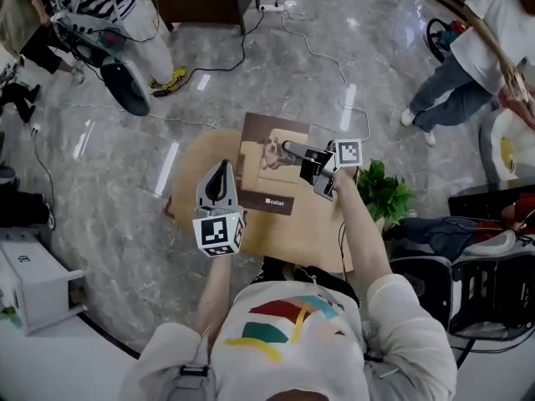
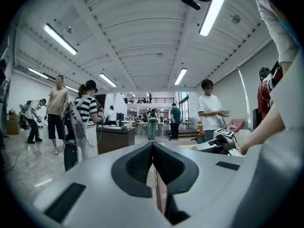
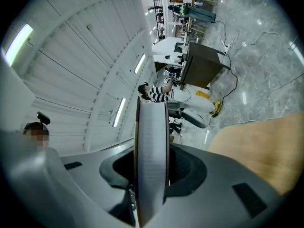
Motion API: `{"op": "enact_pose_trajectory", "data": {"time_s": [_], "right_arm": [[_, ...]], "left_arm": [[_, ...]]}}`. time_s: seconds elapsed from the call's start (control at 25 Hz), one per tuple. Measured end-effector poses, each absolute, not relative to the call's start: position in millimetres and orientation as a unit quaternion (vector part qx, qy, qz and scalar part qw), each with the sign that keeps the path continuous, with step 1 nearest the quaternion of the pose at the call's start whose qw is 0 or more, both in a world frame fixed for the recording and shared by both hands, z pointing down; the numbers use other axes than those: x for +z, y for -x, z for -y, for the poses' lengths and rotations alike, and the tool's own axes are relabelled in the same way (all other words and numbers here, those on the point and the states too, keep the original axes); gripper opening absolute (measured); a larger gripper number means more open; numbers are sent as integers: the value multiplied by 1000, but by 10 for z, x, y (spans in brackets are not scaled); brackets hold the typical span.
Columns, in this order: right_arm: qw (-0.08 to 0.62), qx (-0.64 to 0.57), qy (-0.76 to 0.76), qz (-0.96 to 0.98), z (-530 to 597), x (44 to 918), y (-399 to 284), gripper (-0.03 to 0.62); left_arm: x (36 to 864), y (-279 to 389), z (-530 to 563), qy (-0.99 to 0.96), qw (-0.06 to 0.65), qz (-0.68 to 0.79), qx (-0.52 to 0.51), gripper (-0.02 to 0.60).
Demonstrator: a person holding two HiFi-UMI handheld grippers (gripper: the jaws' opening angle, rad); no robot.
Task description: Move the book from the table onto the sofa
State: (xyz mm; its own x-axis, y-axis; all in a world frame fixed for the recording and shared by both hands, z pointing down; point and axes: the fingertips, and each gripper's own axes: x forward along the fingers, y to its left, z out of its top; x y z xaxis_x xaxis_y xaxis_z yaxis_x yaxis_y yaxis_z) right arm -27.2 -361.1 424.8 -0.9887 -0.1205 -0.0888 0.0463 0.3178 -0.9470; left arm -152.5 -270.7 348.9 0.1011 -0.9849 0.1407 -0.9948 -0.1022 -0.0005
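The right gripper (image 1: 290,149) is clamped on the book (image 1: 269,170); in its own view the pale page edge stands upright between the pads. The book lies flat, cover up, lifted clear above the far part of the round table (image 1: 196,161). The left gripper (image 1: 221,170) is just beside the book's left edge, jaws closed tip to tip with nothing plainly between them. A plant (image 1: 386,195) stands at the table's right edge
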Motion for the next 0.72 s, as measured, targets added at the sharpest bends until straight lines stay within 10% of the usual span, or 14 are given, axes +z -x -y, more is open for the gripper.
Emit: {"op": "enact_pose_trajectory", "data": {"time_s": [0.72], "right_arm": [[97, -553, -143, -815, 1653, 3538, 100, 153]], "left_arm": [[2934, 1189, -116, -567, -24, 822, 53, 6]]}}
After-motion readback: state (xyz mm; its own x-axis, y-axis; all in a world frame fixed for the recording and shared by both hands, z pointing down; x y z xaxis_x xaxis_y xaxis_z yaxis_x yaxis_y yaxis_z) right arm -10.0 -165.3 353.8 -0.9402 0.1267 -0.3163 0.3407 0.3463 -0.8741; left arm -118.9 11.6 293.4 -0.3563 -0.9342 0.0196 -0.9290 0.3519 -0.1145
